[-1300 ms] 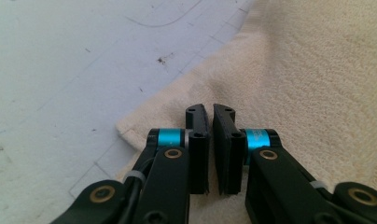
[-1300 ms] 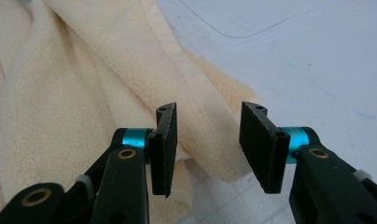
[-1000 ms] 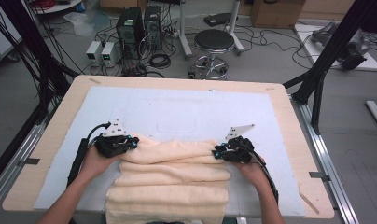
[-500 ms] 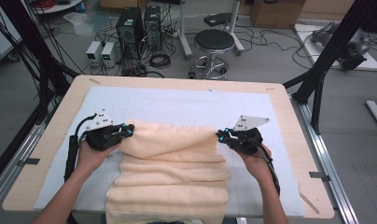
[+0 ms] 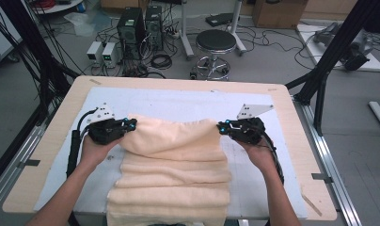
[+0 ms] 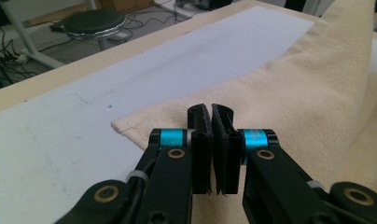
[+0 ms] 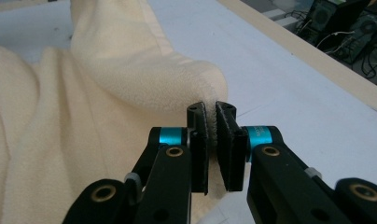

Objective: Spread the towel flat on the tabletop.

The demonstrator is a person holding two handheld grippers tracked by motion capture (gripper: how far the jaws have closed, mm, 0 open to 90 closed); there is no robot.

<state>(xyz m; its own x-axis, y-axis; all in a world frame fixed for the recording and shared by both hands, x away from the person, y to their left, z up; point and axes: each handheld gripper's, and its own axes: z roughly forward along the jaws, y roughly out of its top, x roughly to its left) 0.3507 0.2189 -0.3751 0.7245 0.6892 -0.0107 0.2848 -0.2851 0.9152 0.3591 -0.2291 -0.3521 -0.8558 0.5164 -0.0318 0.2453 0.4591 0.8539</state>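
A cream towel (image 5: 174, 160) lies in loose folds on the white mat (image 5: 178, 101), and its near end hangs over the table's front edge. Its far edge is held up and stretched between the two grippers. My left gripper (image 5: 131, 125) pinches the far left corner; in the left gripper view its jaws (image 6: 211, 116) stand pressed together over the towel (image 6: 317, 93). My right gripper (image 5: 221, 127) grips the far right corner; in the right gripper view a thin hem of towel (image 7: 121, 70) shows between its shut jaws (image 7: 211, 116).
The wooden table (image 5: 282, 94) frames the mat, with bare mat beyond the towel. Behind the table stand a round stool (image 5: 216, 42), computer towers (image 5: 141, 23) and loose cables. Black frame posts (image 5: 329, 61) rise at both sides.
Both grippers have carried the towel's far edge away from the person and slightly up. The edge now stands higher and more stretched.
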